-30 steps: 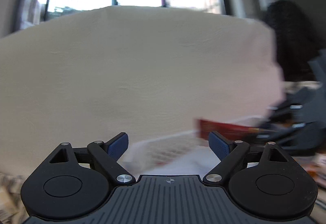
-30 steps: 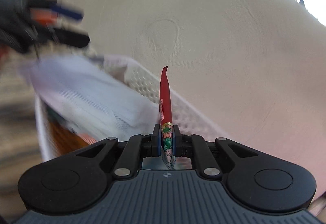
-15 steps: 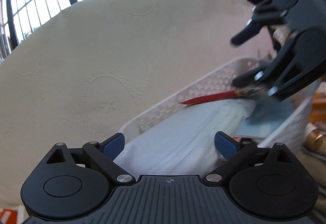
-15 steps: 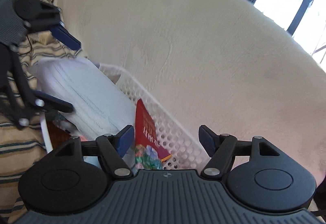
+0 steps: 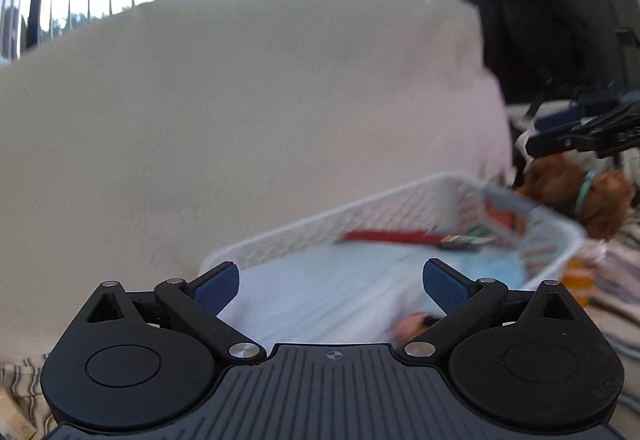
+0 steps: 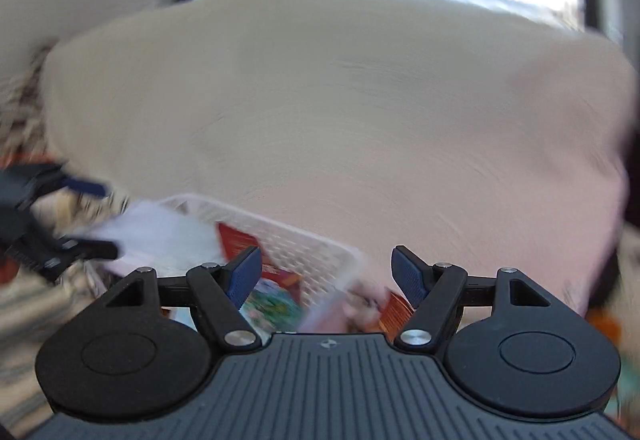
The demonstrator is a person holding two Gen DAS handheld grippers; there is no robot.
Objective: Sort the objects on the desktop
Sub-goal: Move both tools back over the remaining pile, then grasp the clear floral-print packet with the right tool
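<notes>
A white perforated basket (image 5: 372,210) sits against a large cream cushion. In it lie a pale blue-white packet (image 5: 328,296) and a flat red packet (image 5: 392,237) standing on edge. My left gripper (image 5: 331,286) is open and empty just in front of the basket. My right gripper (image 6: 326,276) is open and empty above the basket's near corner (image 6: 304,244); the red packet (image 6: 236,242) and white packet (image 6: 160,236) lie below it. The left gripper shows at far left of the right wrist view (image 6: 52,216). Both views are blurred.
The cream cushion (image 5: 240,112) fills the background, with barred windows behind. A brown furry toy with a teal collar (image 5: 576,196) lies right of the basket. Striped cloth (image 5: 616,280) covers the surface. An orange item (image 6: 396,306) lies beside the basket.
My right gripper opened and let go of the red packet, which now lies in the basket, then drew back. My left gripper stayed open and shifted back from the basket.
</notes>
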